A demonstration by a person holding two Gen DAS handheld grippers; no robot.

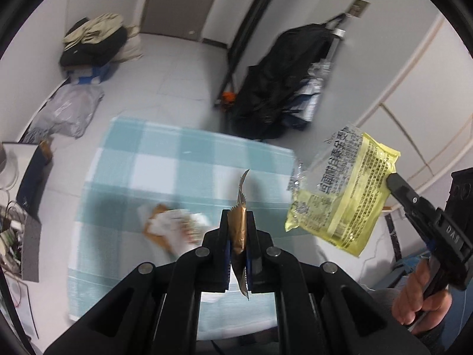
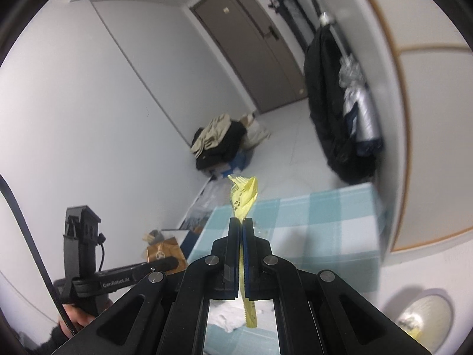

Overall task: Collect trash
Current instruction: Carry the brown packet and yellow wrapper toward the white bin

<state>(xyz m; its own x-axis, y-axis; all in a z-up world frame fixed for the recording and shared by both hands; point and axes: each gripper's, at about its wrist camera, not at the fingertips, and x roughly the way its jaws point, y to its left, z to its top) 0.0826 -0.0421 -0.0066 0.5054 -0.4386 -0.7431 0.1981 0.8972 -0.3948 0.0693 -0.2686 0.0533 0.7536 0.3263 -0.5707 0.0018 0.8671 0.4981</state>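
Observation:
My left gripper (image 1: 238, 216) is shut on a thin brown-gold wrapper (image 1: 238, 233), held edge-on above the table with the teal-and-white checked cloth (image 1: 177, 159). Crumpled white paper and a brown wrapper (image 1: 174, 227) lie blurred on the cloth just left of its fingers. To the right, my right gripper (image 1: 393, 182), held by a hand (image 1: 419, 298), pinches a yellow printed packet (image 1: 343, 195) in the air. In the right wrist view the right gripper (image 2: 241, 222) is shut on that yellow packet (image 2: 244, 195). The left gripper (image 2: 168, 263) with the brown wrapper (image 2: 162, 253) is at the lower left.
A pile of clothes (image 1: 94, 38) and plastic bags (image 1: 71, 109) lie on the floor by the left wall. A black coat (image 1: 283, 80) hangs on a rack at the right. Cables and a book (image 1: 26, 195) crowd the left edge. A round pale object (image 2: 425, 316) sits low right.

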